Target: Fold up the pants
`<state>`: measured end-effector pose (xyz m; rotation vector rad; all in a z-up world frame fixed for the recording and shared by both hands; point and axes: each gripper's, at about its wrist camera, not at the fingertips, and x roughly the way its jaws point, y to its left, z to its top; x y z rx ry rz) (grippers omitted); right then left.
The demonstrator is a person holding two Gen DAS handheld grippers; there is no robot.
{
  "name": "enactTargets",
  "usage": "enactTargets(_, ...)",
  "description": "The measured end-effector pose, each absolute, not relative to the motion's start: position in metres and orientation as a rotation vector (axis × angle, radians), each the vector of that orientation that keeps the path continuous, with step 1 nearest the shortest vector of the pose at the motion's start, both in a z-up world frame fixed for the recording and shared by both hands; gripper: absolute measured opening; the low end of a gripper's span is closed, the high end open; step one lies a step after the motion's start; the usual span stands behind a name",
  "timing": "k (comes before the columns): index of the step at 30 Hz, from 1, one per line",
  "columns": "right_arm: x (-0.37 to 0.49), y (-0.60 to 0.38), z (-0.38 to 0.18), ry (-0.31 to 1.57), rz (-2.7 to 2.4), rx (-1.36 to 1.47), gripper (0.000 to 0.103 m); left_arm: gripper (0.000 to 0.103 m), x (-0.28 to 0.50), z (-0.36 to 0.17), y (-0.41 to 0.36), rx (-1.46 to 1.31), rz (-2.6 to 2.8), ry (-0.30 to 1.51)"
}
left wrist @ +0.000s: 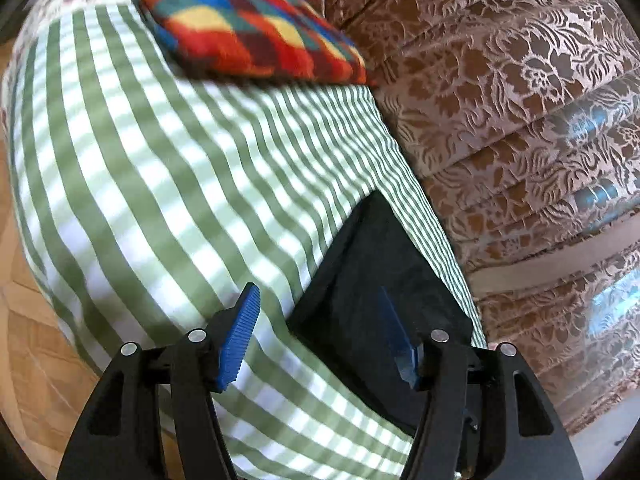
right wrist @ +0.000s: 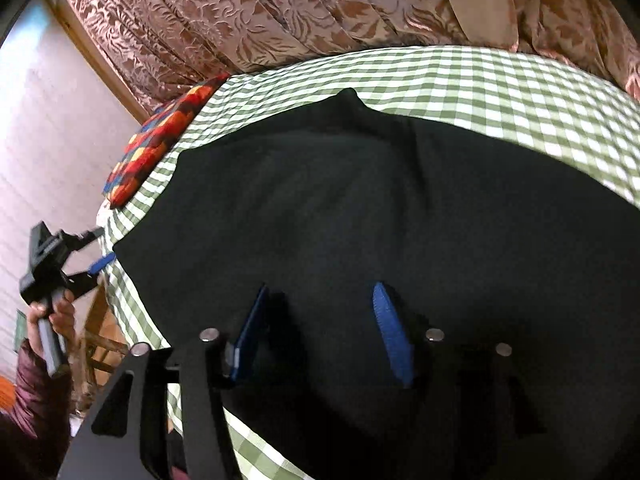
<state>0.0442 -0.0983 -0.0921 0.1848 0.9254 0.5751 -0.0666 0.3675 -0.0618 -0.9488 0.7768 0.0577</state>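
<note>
A green-and-white checked cloth (right wrist: 500, 92) covers the work surface, with a brown floral curtain (left wrist: 520, 100) hanging behind it. The black pants (right wrist: 360, 208) lie flat on the cloth and fill most of the right wrist view; one corner (left wrist: 380, 280) appears in the left wrist view near the cloth's far edge. A multicoloured plaid cushion (left wrist: 248, 20) rests on the cloth, apart from the pants.

The right gripper (right wrist: 320, 332) is angled downward over the pants, fingers spread and released, with nothing clamped between them. The left gripper (left wrist: 324, 336) is likewise released, straddling the pants' edge, one pad over cloth. A hand (right wrist: 56, 316) in a maroon sleeve (right wrist: 32, 392) holds its handle beside the table's edge.
</note>
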Motion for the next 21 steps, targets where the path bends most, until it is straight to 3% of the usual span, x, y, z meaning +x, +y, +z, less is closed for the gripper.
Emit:
enactTargets(5, 0.047, -0.104, -0.097, 0.924, 0.592, 0.244, 0.063, 0.056, -0.046, -0.076, 0.333, -0.890, 0.033, 0.856)
enactTargets(7, 0.048, -0.106, -0.098, 0.924, 0.599, 0.261, 0.063, 0.016, -0.040, -0.074, 0.321, -0.795, 0.085, 0.863)
enactTargets(9, 0.047, -0.106, -0.097, 0.923, 0.600, 0.256, 0.063, 0.012, -0.036, -0.065, 0.316, -0.747, 0.111, 0.828)
enactTargets(13, 0.043, -0.102, -0.100, 0.906, 0.595, 0.234, 0.067, 0.012, -0.033, -0.056, 0.314, -0.643, 0.161, 0.834)
enactTargets(17, 0.041, -0.096, -0.101, 0.898, 0.620, 0.225, 0.082, 0.014, -0.032, -0.086, 0.320, -0.654, 0.181, 0.878)
enactTargets(18, 0.041, -0.094, -0.101, 0.899, 0.627, 0.219, 0.086, 0.015, -0.031, -0.085, 0.321, -0.659, 0.183, 0.883)
enactTargets(19, 0.041, -0.092, -0.101, 0.902, 0.637, 0.211, 0.088, 0.023, -0.031, -0.084, 0.322, -0.648, 0.194, 0.888)
enactTargets(21, 0.041, -0.091, -0.102, 0.901, 0.638, 0.211, 0.090, 0.025, -0.035, -0.074, 0.322, -0.619, 0.219, 0.895)
